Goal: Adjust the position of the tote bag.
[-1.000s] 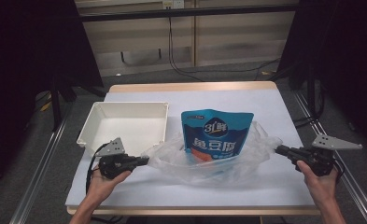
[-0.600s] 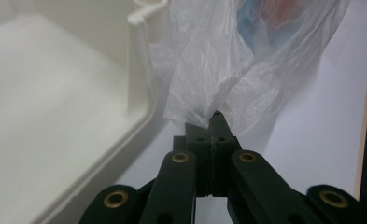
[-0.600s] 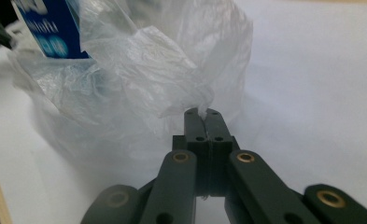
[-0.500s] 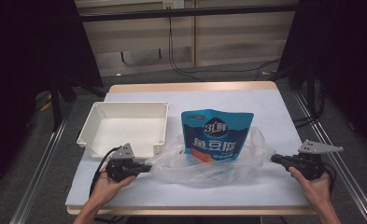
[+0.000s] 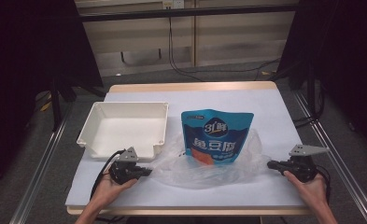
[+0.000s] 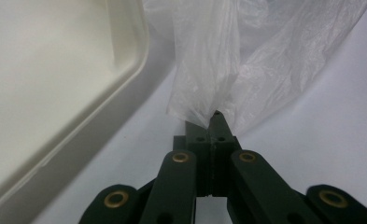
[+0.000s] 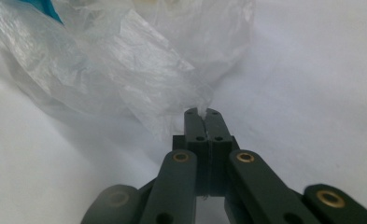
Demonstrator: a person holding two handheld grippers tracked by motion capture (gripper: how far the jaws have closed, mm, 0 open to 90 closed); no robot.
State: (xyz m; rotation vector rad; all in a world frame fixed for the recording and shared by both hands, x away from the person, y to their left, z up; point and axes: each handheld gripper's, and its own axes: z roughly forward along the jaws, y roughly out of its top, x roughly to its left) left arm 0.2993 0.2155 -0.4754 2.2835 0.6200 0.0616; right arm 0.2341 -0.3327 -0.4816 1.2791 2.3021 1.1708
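Pinching clear plastic bag (image 5: pixel 204 170) edges with left gripper (image 6: pixel 208 122) and right gripper (image 7: pixel 202 115); showing blue pouch (image 5: pixel 217 136) lying inside from above.

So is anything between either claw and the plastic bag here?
Nothing visible. The left claw and the right claw are each shut on an edge of the clear plastic bag, which spreads on the table around the blue pouch.

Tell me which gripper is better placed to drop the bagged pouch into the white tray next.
Left, probably. The left gripper, shut on the plastic bag, sits right beside the tray. The right gripper pinches the bag's far edge, across the blue pouch. Both likely need to lift together.
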